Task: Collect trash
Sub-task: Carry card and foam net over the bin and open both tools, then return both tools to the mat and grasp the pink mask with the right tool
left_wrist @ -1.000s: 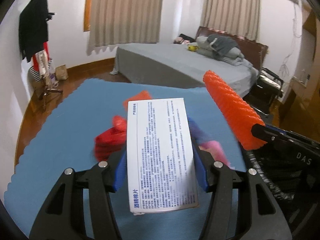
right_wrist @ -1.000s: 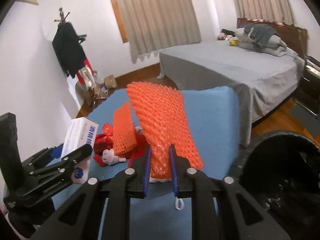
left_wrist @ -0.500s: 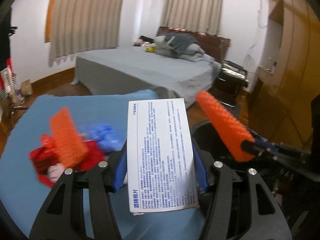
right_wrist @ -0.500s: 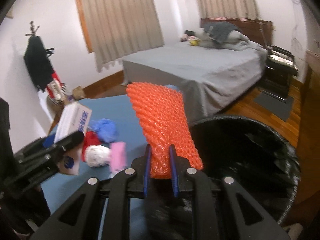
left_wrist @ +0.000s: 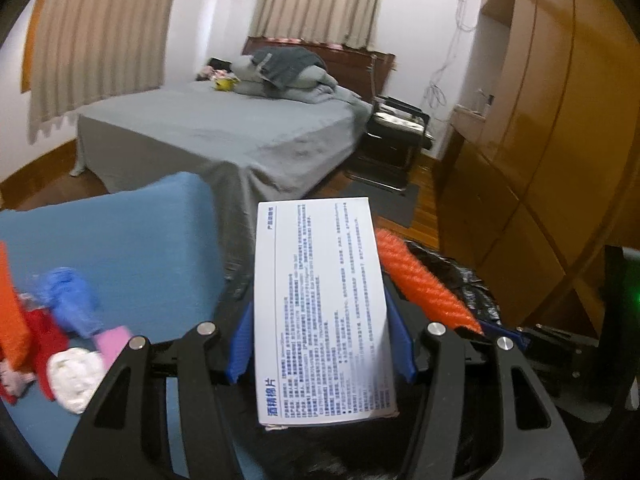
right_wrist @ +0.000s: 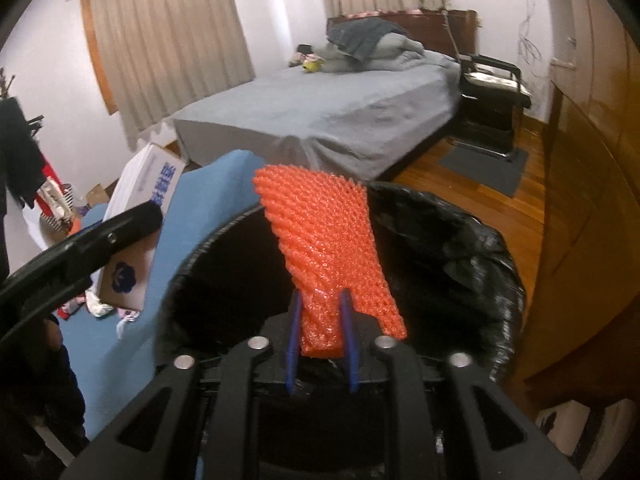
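Behind both tools lay a bedroom, with a grey bed [left_wrist: 224, 132] under curtained windows and wooden cupboards [left_wrist: 560, 128] off to the right. Down at the left gripper [left_wrist: 320, 344], the blue pads were clamped on a white box [left_wrist: 324, 304], printed face up, sticking forward between them. Left of that gripper, on the blue mat [left_wrist: 132, 236], sat the leftover scraps: a blue wad [left_wrist: 72, 304], a pink piece [left_wrist: 112, 342], a white lump [left_wrist: 74, 372] and red wrapping [left_wrist: 44, 340], all bunched together. Just right of the box, the orange net [left_wrist: 424, 288] poked up over the black bag. Over to the right gripper [right_wrist: 320, 344]: its pads were squeezed tight on the net's lower end [right_wrist: 324, 256], and the net stood upright directly above the open bin [right_wrist: 460, 248], lined in black. The box [right_wrist: 140, 220] showed at that gripper's left, near the bin's rim, with the left tool's dark finger across it.
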{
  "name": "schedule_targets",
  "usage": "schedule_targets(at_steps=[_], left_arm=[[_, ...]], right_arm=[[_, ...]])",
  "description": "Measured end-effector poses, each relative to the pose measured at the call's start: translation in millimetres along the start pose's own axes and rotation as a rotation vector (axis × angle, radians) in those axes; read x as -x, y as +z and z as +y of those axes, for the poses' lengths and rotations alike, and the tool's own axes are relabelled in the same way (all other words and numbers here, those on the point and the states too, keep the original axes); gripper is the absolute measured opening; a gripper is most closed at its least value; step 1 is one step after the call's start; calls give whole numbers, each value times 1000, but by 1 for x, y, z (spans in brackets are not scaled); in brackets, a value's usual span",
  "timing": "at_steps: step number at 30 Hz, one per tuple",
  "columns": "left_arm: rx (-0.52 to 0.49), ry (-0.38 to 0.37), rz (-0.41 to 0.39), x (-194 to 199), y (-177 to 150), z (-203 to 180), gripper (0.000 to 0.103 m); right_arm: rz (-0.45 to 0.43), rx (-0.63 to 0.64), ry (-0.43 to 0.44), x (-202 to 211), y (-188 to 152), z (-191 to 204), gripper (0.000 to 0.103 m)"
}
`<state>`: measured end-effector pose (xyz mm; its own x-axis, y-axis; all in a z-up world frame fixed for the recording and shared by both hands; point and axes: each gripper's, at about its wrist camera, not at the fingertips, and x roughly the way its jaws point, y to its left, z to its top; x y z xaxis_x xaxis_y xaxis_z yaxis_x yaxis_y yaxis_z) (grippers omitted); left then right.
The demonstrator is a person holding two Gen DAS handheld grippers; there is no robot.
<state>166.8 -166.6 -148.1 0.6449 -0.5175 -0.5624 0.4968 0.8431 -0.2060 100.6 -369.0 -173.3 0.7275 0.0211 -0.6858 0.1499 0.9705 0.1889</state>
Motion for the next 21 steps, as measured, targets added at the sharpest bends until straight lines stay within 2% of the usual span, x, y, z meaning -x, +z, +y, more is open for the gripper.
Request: schedule_targets(at_steps=[1, 3, 6, 10, 15, 17, 21], left_arm=[[-1, -11, 5, -3, -2, -1, 56], [-2, -34, 22, -12, -2, -4, 68], [-1, -34, 22, -13, 0, -5, 69], [3, 0, 1, 0, -1, 10, 71], [10, 109, -44, 32, -3, 45, 77], [9, 156, -58, 46, -6, 58, 79], [34, 290, -74, 82, -21, 98, 80]], right_arm=[[2, -3, -7, 0, -2, -4, 26], [4, -11, -20, -1, -5, -11, 28], [1, -21, -31, 0, -5, -16, 31], [-12, -18, -36, 3, -7, -18, 41], [-42, -3, -20, 8, -2, -3, 63], [-58, 6, -4, 9, 0, 10, 75], [-77, 39, 54, 9, 6, 42, 87]])
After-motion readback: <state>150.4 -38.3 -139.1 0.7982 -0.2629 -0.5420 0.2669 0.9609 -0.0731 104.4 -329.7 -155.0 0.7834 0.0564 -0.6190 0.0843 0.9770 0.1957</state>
